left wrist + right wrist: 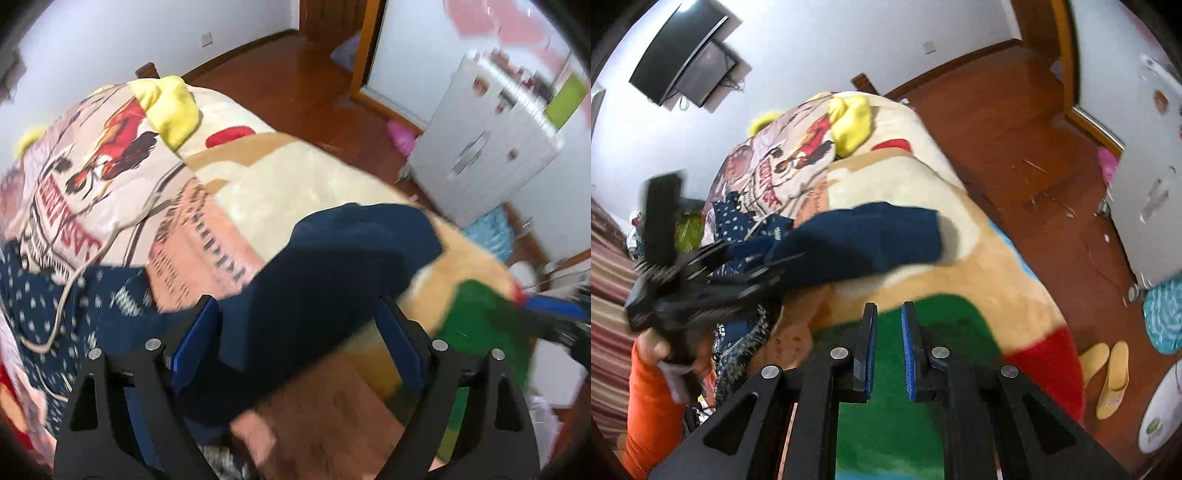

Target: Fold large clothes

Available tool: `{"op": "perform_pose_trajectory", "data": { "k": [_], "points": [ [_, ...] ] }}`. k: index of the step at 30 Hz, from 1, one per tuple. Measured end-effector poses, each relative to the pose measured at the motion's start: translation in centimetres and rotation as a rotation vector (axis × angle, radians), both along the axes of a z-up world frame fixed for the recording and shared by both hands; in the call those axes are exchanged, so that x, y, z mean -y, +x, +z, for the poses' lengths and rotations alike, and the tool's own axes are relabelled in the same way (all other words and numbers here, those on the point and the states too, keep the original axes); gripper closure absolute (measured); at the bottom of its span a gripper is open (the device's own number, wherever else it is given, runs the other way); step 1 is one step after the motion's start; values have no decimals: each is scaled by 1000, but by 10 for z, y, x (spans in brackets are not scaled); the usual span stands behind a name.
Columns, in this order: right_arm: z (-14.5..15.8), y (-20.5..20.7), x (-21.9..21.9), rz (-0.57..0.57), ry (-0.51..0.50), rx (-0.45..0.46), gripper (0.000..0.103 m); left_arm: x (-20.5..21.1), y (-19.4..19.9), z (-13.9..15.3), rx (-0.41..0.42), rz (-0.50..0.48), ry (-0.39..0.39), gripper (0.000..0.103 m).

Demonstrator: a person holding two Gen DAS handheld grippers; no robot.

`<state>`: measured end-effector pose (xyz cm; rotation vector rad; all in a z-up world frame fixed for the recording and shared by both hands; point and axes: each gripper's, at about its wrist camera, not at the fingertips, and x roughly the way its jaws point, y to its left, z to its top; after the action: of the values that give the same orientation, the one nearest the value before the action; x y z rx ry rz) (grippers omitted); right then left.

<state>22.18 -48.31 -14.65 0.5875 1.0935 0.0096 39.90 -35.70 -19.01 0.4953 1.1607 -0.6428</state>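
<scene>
the left gripper (299, 332) stands wide open above the bed (280, 177), its blue pads well apart and pressing on nothing. the navy garment (332, 266) lies between and just beyond the fingers, loose, on the cream and tan blanket (266, 184) near the bed's near edge. in the right wrist view the same garment (857, 243) is a long band, its long axis running across the bed from the dotted navy cloth (735, 221) on the left toward the bed's right edge, where its end lies flat. the left gripper (713, 280) shows there blurred, at the garment's left end, with an orange sleeve (646, 398) below it. the right gripper (889, 347) is closed down to a narrow slit with nothing in it, over the green patch (886, 424) at the near edge, apart from the garment. a yellow cloth (853, 122) lies at the far end.
</scene>
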Motion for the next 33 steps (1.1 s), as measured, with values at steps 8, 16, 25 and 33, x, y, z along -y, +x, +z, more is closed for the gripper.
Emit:
{"op": "perform_pose_trajectory", "data": {
  "k": [8,16,25,33],
  "points": [
    [-20,-12,5,-14,-6,-49,94,-19,-8,40,133,52,-141,96],
    [-9,23,-33,88,-4,-14,94,-125,-1,163,227,186,-390,97],
    [17,77,-129,302,-48,45,94,-288,9,166,199,447,-413,97],
    [-9,135,-218,447,-94,-54,94,-406,-4,66,5,625,-320,96]
  ]
}}
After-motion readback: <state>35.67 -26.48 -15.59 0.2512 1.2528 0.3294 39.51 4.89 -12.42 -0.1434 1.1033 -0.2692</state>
